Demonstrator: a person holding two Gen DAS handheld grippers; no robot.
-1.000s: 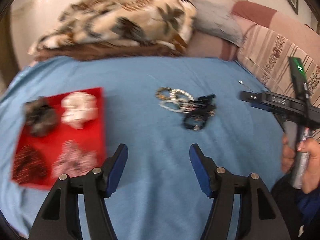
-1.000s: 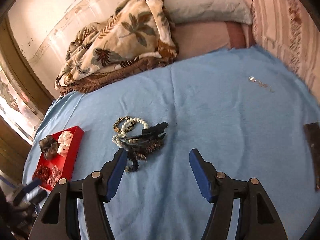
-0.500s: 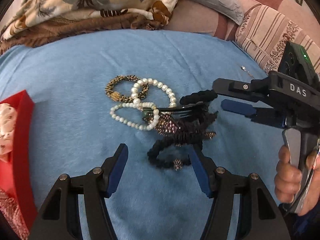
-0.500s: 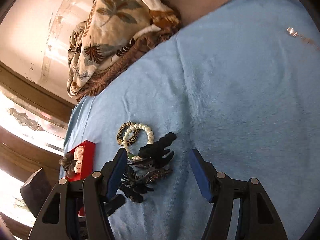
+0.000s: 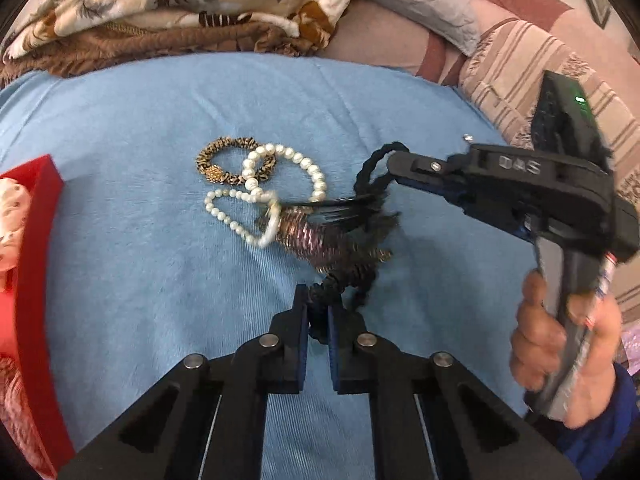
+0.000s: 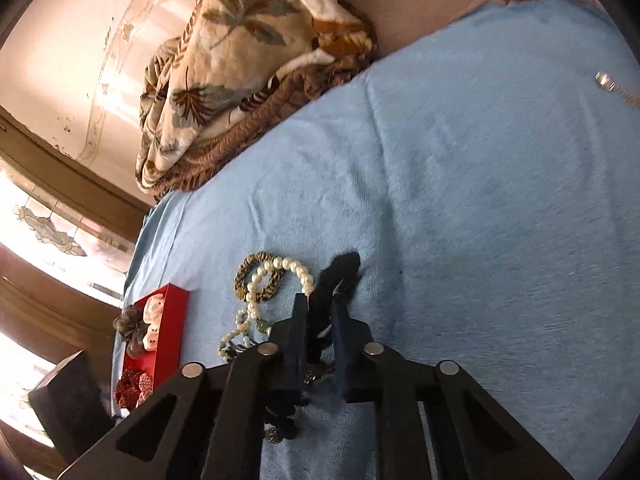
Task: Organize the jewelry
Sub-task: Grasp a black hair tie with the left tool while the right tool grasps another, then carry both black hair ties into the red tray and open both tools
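A tangle of jewelry lies on the blue bedspread [image 5: 140,280]: a leopard-print band [image 5: 224,158], white pearl bracelets [image 5: 248,204] and a black braided cord with feathers and sequins [image 5: 336,236]. My left gripper [image 5: 318,312] is shut on the near end of the black cord. My right gripper [image 5: 394,168] is shut on its far loop [image 5: 370,170]. In the right wrist view the right gripper [image 6: 320,312] pinches the black cord [image 6: 340,272] beside the pearls [image 6: 296,272] and the band [image 6: 256,260].
A red tray [image 5: 36,264] with fabric pieces stands at the left, also in the right wrist view [image 6: 168,320]. A leaf-print blanket [image 5: 180,4] and pillows [image 5: 432,8] lie at the back. A small metal item [image 6: 608,84] lies far right.
Both grippers closed from open onto the black cord, one at each end. The left gripper moved in closer to the pile, and the cord is lifted and stretched.
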